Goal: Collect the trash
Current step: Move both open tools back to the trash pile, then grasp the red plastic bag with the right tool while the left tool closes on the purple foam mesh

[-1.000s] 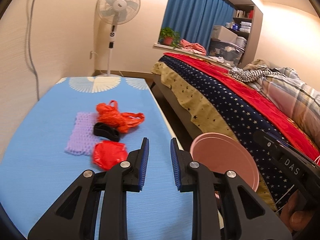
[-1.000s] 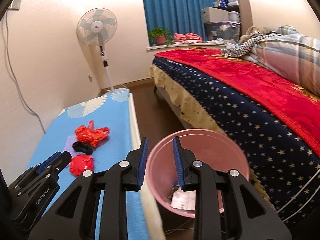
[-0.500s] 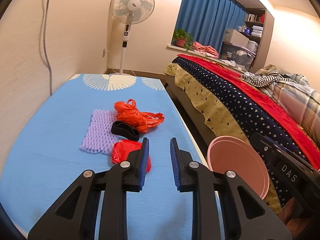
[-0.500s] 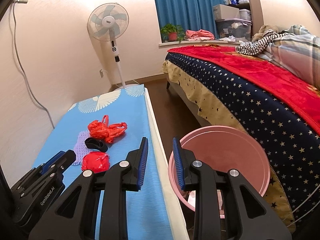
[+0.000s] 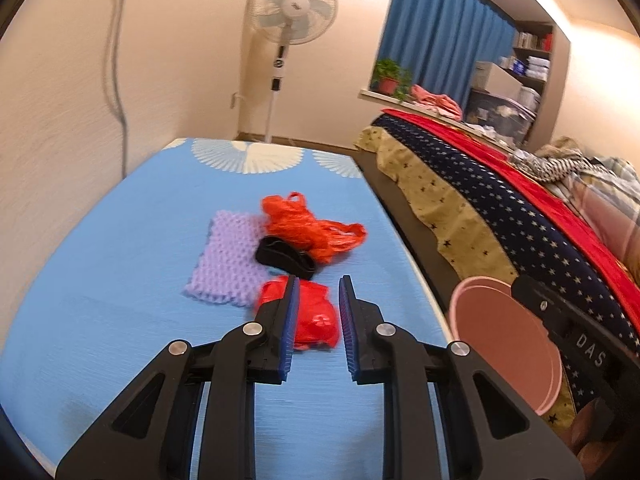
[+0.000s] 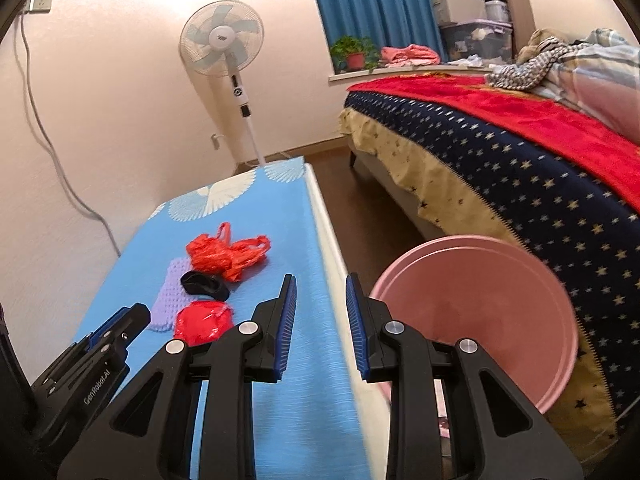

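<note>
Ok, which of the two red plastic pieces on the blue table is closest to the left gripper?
The crumpled red wad, lying just ahead of the left gripper. The orange-red bag with loop handles lies farther back, beyond the black piece.

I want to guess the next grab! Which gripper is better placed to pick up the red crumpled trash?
Probably the left gripper: the red crumpled trash lies right in line with its open jaws. The right gripper points at bare blue tabletop, nearer the pink bin.

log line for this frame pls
left tool: open, empty, near red wad | right tool: open, empty | pink bin: beside table
</note>
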A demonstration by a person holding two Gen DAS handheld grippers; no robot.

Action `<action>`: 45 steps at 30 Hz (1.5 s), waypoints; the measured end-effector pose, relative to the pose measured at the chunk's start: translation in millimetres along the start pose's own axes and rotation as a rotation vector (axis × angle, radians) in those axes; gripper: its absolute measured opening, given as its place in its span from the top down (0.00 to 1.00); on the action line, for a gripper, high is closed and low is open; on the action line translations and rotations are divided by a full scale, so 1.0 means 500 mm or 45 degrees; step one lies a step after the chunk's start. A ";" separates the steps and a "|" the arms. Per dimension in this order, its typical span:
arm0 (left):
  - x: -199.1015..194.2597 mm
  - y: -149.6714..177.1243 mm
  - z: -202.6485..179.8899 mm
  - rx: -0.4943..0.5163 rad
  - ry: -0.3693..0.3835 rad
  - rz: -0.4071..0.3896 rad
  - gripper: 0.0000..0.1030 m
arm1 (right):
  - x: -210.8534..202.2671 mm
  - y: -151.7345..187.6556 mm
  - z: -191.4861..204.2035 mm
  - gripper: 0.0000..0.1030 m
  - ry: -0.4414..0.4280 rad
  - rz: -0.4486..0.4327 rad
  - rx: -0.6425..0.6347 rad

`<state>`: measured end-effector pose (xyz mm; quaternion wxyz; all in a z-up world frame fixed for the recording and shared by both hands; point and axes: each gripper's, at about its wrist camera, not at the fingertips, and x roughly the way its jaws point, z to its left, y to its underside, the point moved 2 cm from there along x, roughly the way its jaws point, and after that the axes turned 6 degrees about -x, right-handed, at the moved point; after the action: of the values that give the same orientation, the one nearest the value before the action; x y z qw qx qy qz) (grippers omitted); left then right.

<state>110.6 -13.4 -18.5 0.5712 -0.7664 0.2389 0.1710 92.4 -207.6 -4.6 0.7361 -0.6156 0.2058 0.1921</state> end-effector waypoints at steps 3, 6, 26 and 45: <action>0.011 0.001 0.029 -0.039 -0.063 0.006 0.81 | 0.021 0.009 0.019 0.74 -0.056 0.025 -0.005; 0.016 0.000 0.064 -0.097 -0.135 0.003 0.81 | 0.044 0.016 0.043 0.74 -0.114 0.050 -0.014; 0.059 -0.012 0.195 -0.253 -0.295 0.033 0.81 | 0.205 0.081 0.188 0.44 -0.370 0.291 -0.092; 0.157 -0.033 0.209 -0.283 -0.194 0.164 0.71 | 0.231 0.092 0.186 0.66 -0.393 0.359 -0.070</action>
<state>186.0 77.2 -77.6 0.4872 -0.7929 0.2231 0.2902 170.9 -104.7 -90.3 0.7076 -0.5638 0.1693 0.3909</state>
